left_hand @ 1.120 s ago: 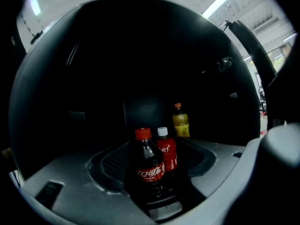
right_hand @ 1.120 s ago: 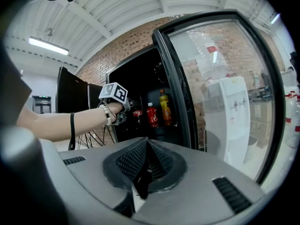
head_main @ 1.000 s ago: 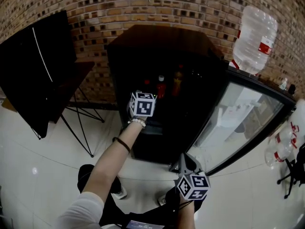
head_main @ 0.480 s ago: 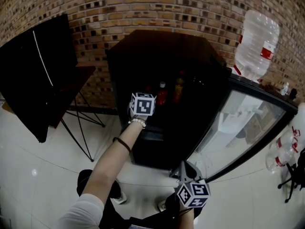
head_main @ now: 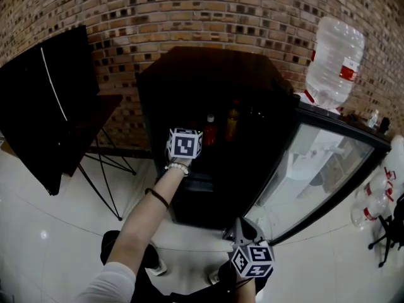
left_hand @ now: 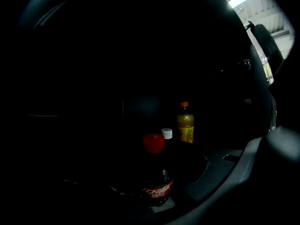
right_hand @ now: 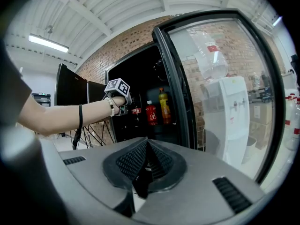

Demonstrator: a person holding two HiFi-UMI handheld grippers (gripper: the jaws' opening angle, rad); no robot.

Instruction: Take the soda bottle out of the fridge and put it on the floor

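View from beside the open fridge [head_main: 189, 74], against a brick wall [head_main: 189, 11]. The left gripper [head_main: 185, 144] reached into the dark interior at frame centre. Its jaws stood apart, and in the left gripper view only the right one showed, grey, at lower right. The red-capped cola bottle [left_hand: 155, 172] stood upright inside the fridge, just left of that jaw and unclamped. Behind it stood a white-capped bottle [left_hand: 167, 133] and an orange drink bottle [left_hand: 185, 126].

The right gripper [right_hand: 146, 144] hung low at bottom centre of the head view, jaws pressed together on nothing. It was near the lower corner of the glass door [head_main: 315, 169], which stood swung out to the right. The door's black edge ran diagonally across the right half.

A black panel [head_main: 44, 100] on tripod legs [head_main: 104, 175] bounded the left. Open white tiled floor [head_main: 50, 232] lay at lower left and lower right. A water jug [head_main: 333, 59] sat at upper right.
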